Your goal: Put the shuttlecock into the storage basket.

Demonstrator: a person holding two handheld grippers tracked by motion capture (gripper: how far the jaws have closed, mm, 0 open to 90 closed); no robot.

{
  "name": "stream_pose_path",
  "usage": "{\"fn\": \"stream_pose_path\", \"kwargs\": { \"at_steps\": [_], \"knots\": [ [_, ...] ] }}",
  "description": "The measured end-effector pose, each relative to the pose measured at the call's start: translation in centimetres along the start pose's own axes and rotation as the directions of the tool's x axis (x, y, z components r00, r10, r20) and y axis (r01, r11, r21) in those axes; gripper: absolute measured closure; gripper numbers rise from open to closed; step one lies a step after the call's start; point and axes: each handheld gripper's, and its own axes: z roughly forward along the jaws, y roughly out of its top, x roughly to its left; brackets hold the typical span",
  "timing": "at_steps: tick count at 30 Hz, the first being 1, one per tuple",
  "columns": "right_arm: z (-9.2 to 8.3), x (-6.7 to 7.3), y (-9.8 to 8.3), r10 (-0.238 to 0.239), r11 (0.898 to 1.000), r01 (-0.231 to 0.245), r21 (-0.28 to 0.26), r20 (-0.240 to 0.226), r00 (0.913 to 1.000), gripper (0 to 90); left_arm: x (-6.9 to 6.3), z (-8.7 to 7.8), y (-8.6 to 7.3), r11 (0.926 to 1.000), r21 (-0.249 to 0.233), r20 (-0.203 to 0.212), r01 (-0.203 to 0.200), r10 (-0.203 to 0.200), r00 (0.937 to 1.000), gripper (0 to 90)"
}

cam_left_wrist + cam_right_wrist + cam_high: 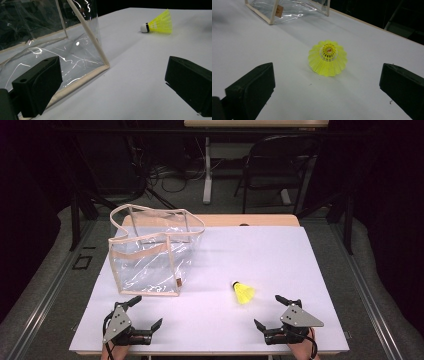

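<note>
A yellow shuttlecock (243, 292) with a white cork tip lies on its side on the white table, right of centre; its skirt faces the right gripper view (328, 58). A clear plastic bag (152, 250) with beige trim stands open at the left. My left gripper (149, 313) rests open near the front edge, just in front of the bag's near corner (106, 65), nothing between its jaws. My right gripper (268, 312) is open at the front right, a short way behind the shuttlecock (158, 24), holding nothing.
The white table top (270, 255) stretches wide behind the shuttlecock. A wooden strip (260, 220) edges its far side. Beyond stand a black folding chair (280, 165), a white desk leg (207, 170) and cables on the floor.
</note>
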Motion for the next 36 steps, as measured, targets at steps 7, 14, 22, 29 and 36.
{"fn": "stream_pose_path", "kwargs": {
  "at_steps": [7,14,22,29,36],
  "knots": [
    [0.3,-0.2,0.4,-0.016,1.0,0.016,0.013,-0.005,0.9999,0.0,-0.1,0.0,0.1,1.0,-0.001,0.0,-0.009,0.009,1.0,1.1],
    [1.0,-0.9,0.7,-0.01,0.999,0.01,0.031,-0.011,0.9999,0.0,0.0,0.0,0.0,0.9999,0.006,0.001,-0.015,0.015,0.9999,1.1],
    [1.9,-1.3,1.1,-0.01,0.999,0.011,0.049,-0.029,0.9995,0.0,0.0,0.0,0.0,0.9999,0.001,0.001,-0.014,0.014,0.9999,1.2],
    [2.6,-1.5,1.4,-0.009,0.998,0.011,0.06,-0.041,0.9991,0.0,-0.1,0.0,0.1,0.9999,-0.001,0.003,-0.013,0.013,0.9999,1.1],
    [3.5,-1.7,1.8,-0.01,0.997,0.014,0.082,-0.051,0.9987,0.0,-0.1,0.0,0.1,0.9999,-0.003,0.003,-0.012,0.012,0.9999,1.1]
  ]
}}
